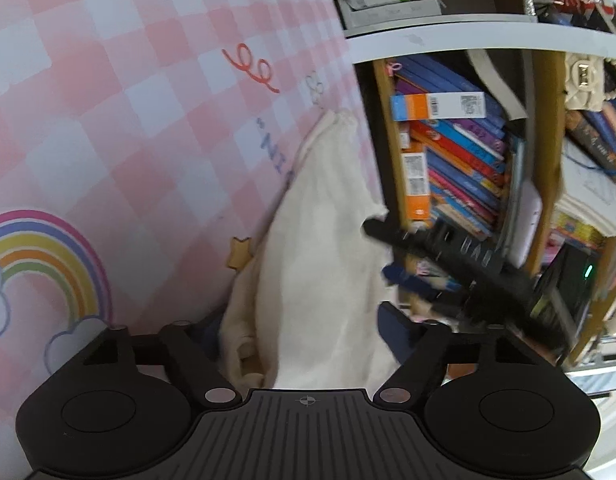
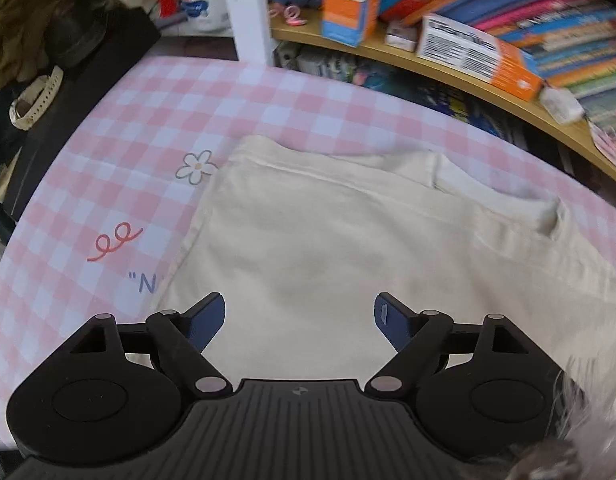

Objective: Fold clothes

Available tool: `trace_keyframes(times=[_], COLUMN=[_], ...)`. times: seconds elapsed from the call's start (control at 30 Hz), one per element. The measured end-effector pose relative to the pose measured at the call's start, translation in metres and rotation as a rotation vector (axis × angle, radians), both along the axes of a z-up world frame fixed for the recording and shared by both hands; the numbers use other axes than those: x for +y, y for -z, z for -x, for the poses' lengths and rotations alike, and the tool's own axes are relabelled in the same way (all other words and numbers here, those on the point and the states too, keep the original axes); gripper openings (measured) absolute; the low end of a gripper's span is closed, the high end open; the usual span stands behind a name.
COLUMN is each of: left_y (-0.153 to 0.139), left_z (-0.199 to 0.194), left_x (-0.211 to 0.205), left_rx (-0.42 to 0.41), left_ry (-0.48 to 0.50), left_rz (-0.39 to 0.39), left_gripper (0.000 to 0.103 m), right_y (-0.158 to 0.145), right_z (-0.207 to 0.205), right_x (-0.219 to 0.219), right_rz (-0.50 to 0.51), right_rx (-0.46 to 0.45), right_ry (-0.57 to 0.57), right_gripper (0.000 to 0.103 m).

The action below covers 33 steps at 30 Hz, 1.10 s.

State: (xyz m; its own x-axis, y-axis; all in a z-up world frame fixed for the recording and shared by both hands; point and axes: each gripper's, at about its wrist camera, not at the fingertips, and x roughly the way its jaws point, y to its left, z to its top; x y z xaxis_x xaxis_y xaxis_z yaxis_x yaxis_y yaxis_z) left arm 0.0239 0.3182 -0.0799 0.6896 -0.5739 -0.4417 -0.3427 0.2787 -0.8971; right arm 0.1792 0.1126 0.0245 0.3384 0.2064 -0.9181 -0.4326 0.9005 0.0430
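While one cream garment (image 2: pixel 347 248) lies flat on the pink checked cloth (image 2: pixel 108 152), beside its printed flower (image 2: pixel 196 166), we judge it soft, light and floppy, best pinched at a hemmed corner. Our right gripper (image 2: pixel 300 320) hovers released; the left gripper (image 1: pixel 304 332) straddles bunched fabric, grip unclear.

A home room; crammed bookshelf (image 2: pixel 507 20) of colourful books beside a pink checked cloth (image 2: pixel 148 120) with rainbow print.

I am looking over a pink checked sheet (image 2: pixel 292 100); behind it a wooden bookshelf (image 2: pixel 447 68) is holding tilted books (image 2: pixel 547 4), a white post (image 2: pixel 248 8) standing at its left.
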Motion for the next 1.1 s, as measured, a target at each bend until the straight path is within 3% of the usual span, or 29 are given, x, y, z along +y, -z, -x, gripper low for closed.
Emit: trace_keyframes(times=[0.07, 0.1, 0.13, 0.2, 0.4, 0.7, 1.0, 1.1], left_y=[0.008, 0.012, 0.013, 0.006, -0.04, -0.07, -0.072, -0.074], left_z=[0.002, 0.003, 0.004, 0.004, 0.001, -0.009, -0.01, -0.009], left_x=[0.001, 0.002, 0.001, -0.002, -0.02, -0.049, -0.053, -0.053], left_rx=[0.025, 0.037, 0.042, 0.03, -0.125, -0.233, -0.237, -0.243], left_ry=[-0.014, -0.02, -0.017, 0.008, 0.119, 0.25, 0.269, 0.271], left_rz=[0.063, 0.102, 0.109, 0.06, -0.147, -0.32, -0.344, -0.353], left_gripper=[0.06, 0.048, 0.028, 0.013, 0.013, 0.013, 0.013, 0.013], right_y=[0.0, 0.001, 0.001, 0.0, -0.009, -0.009, 0.01, 0.022], right_z=[-0.008, -0.012, -0.016, -0.024, -0.04, -0.051, -0.031, -0.028], right_x=[0.006, 0.007, 0.009, 0.01, 0.012, 0.049, 0.115, 0.12], right_rz=[-0.006, -0.008, -0.011, -0.012, -0.008, 0.056, 0.21, 0.273], right_rx=[0.012, 0.017, 0.022, 0.034, 0.034, 0.02, 0.071, 0.093], right_ry=[0.004, 0.011, 0.018, 0.034, 0.054, -0.049, -0.283, -0.298], right_gripper=[0.081, 0.081, 0.081, 0.081, 0.082, 0.081, 0.077, 0.068])
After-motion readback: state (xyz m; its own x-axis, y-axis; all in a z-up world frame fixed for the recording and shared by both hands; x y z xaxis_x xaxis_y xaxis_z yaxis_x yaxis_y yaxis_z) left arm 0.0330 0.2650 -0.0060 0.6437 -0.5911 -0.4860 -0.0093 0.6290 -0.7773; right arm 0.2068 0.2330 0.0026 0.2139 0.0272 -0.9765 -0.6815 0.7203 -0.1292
